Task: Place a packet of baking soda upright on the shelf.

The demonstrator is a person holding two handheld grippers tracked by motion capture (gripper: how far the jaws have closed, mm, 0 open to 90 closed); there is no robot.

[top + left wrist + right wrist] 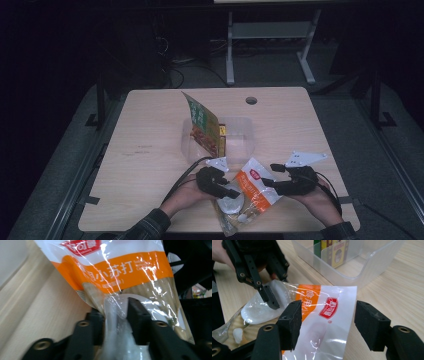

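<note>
**Orange-and-white snack bag pinched by the left gripper, right jaws apart around its top**

Orange-banded clear plastic bag with a red logo and white powder inside (pixel 252 192) lies at the near edge of the pale wooden table (pixel 150 145), between the person's two hands. In the high view it slants from a white top end, nearer the right hand, down to a crumpled transparent end at the table's front edge.

The left gripper (pixel 227 192), a black two-jaw tool held in the person's left hand (pixel 187 197), has its jaws closed on the bag's clear lower part. In the left gripper view the film is gathered and squeezed between the two black pads (pixel 137 315), with the orange band and printed characters rising just above them.

The right gripper (pixel 270 175), also black with a grey three-cornered plate on top, is held in the right hand (pixel 320 197). In the right gripper view its jaws stand well apart, one on each side of the bag's white top end where the red logo sits. The pads (pixel 292 320) do not press the plastic; the bag passes beneath and between them, so nothing is held there.

Beyond the bag, towards the middle of the table, stands a clear rectangular plastic bin (pixel 240 142). A green-and-brown printed box (pixel 204 127) leans upright inside it against the left side, with a small yellow packet (pixel 221 131) just beside it.
</note>
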